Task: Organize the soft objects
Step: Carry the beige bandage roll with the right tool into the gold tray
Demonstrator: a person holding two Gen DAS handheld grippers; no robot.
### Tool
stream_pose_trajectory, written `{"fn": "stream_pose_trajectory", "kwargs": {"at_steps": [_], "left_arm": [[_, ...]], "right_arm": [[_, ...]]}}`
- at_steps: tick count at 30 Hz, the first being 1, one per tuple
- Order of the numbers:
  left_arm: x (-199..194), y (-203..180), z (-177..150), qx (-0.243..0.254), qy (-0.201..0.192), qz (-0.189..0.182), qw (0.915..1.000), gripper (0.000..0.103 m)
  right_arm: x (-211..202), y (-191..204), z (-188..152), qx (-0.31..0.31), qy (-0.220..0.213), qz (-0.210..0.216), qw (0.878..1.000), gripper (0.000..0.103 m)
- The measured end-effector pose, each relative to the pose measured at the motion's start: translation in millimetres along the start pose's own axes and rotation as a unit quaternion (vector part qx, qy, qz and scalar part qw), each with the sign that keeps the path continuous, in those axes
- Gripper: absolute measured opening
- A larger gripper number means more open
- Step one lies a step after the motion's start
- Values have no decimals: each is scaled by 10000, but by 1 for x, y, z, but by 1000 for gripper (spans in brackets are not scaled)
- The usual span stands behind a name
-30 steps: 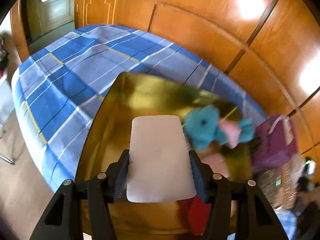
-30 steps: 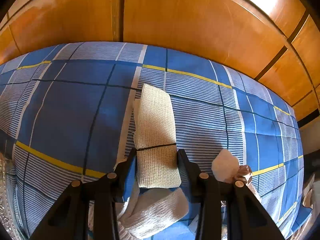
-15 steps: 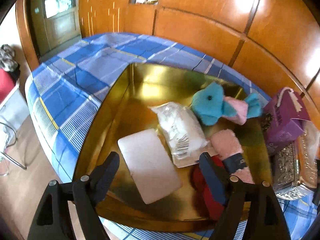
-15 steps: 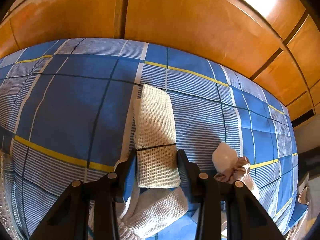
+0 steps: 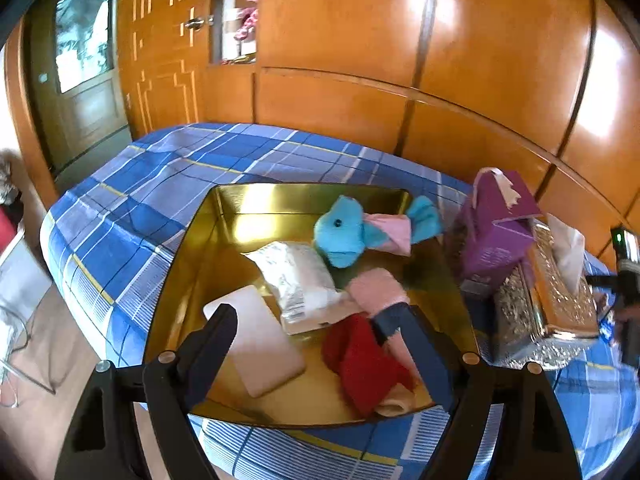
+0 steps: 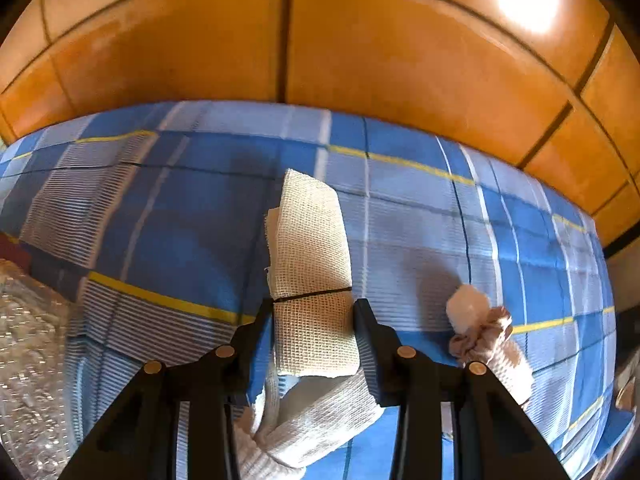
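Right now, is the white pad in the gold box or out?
In. The white pad lies flat on the gold box floor, and the open left gripper above holds nothing.

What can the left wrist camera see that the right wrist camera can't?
Only the left view shows the gold tray holding a blue plush fish, a white pad and a red cloth, under the open left hand-held gripper.

Only the right view shows the gauze bundle clamped in the right hand-held gripper.

Both show the blue plaid bedspread and the wooden wall.
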State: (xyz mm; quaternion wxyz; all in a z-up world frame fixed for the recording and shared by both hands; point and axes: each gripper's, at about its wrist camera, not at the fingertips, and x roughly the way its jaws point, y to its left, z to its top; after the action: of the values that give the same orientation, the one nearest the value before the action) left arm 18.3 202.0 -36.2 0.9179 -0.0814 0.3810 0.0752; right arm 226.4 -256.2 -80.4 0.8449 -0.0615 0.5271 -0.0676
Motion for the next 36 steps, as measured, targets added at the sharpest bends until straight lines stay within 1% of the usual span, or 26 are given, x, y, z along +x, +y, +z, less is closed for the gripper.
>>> {"fn": "stream_pose_trajectory", "kwargs": {"at_steps": [6,9,12,15,16,19,22,23,27,30,33,34,35,36], "left_arm": [[-5,-11,-8,167,-8,-147,9998,84],[-9,-15,-11,248,-28,-186,9995,84],[-11,-17,-13,297,-42,-192,9994,84],[-13,-17,-13,308,-59,-187,9993,84],[-14,-17,-12,296,-74,-183,9994,84],[-17,-14,-11,277,-117,-173,9994,84],[-20,-10,-12,250,-171,-129,9995,84],[-21,-8,-12,245,-173,-115,9995,84],[-22,0,-13,175,-188,-57,9997,84],[-23,5,-14,117,-203,-16,9997,84],[-25,12,-14,22,-234,22,9997,84],[-25,15,-13,-40,-249,45,9997,84],[-26,18,-13,-89,-262,68,9996,84],[-26,23,-13,-163,-278,105,9994,84]], "right_arm": [[-23,20,23,-308,-185,22,9994,38],[-45,37,42,-493,-437,61,9978,38],[-65,54,56,-721,-686,192,9948,38],[-92,84,67,-1060,-913,352,9895,38],[-103,99,70,-1218,-993,429,9866,38],[-125,132,73,-1498,-1084,720,9801,38],[-146,168,67,-1727,-986,1233,9722,38],[-153,183,63,-1820,-938,1466,9678,38],[-166,221,46,-1965,-735,2093,9551,38],[-170,249,26,-1937,-398,2632,9442,38],[-171,270,4,-1845,63,3172,9302,38],[-169,279,-6,-1846,209,3365,9232,38],[-167,286,-15,-1886,276,3446,9192,38],[-167,292,-22,-1924,301,3464,9177,38]]}}
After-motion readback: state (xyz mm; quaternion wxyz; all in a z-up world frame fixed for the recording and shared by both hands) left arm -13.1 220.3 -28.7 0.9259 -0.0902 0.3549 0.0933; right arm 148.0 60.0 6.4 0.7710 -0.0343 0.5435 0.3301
